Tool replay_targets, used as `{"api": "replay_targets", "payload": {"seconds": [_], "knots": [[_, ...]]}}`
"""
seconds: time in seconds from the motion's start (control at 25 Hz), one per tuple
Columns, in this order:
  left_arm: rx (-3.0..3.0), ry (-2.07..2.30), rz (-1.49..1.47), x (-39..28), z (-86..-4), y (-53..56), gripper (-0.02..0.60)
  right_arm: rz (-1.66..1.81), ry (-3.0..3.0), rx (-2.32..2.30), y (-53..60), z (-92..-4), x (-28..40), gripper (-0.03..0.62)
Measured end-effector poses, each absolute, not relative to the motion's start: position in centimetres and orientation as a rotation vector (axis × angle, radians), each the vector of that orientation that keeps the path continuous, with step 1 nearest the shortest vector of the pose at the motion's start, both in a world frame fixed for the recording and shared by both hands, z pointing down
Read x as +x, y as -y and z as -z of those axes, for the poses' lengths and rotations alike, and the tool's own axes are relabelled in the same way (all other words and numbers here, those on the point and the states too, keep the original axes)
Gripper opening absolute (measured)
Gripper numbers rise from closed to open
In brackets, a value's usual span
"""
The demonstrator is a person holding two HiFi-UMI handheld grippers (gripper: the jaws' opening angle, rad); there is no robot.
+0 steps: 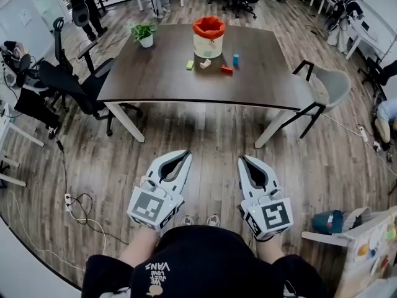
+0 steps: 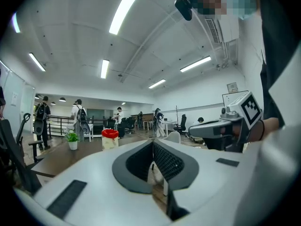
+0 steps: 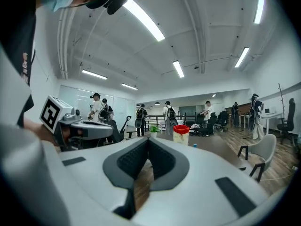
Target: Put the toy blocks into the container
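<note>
**A:** We haven't started. We're standing well back from the bench [image 1: 155, 73], and the left gripper [image 1: 184, 155] and right gripper [image 1: 244, 160] hang level in front of us. Fingers are together on both, with nothing between them.

**B:** And the blocks?

**A:** Four are out on the bench, just this side of the container [image 1: 208, 37]: the green block [image 1: 190, 64], beige block [image 1: 205, 63], red block [image 1: 227, 69] and blue block [image 1: 236, 59]. We can't see inside the container from here.

**B:** So we judge this is the approach. We cross the floor [image 1: 205, 129], spread one pair of fingers and come down on a block at the near edge of the group.

**A:** The grey chair [image 1: 335, 84] sits at the right corner and the black chair [image 1: 65, 79] at the left, so straight up the middle looks open. The plant [image 1: 144, 32] stands near the container, on its left. We should keep clear of it when we drop blocks in.
</note>
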State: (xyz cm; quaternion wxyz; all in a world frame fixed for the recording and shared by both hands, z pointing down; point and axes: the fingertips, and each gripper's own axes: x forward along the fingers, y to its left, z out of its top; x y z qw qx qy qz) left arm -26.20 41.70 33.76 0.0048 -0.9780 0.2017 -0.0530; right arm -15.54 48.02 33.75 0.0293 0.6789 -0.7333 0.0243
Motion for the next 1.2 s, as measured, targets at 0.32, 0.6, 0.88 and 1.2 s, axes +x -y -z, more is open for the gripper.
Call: {"api": "replay_targets", "payload": {"seconds": [0.32,0.6,0.88,1.2], "knots": [[-3.062,-0.616,0.18,-23.2,-35.3,-41.6,0.012,-0.085,2.313,2.046,-46.9,-35.3,-13.2,0.018],[-3.058,-0.666,0.194,-21.4,-36.3,-35.8,0.012,-0.08,2.283,2.071,-41.7,-36.0,-10.4,0.018],[-3.069,-0.613,0.177,-19.3,-35.6,-26.7,0.012,-0.038,2.265,2.101,-32.8,-34.7,-8.8,0.018],[-3.088,-0.49,0.164,-16.6,-35.5,-17.8,0.012,-0.009,2.206,2.157,-24.1,-34.1,-6.9,0.018]]}}
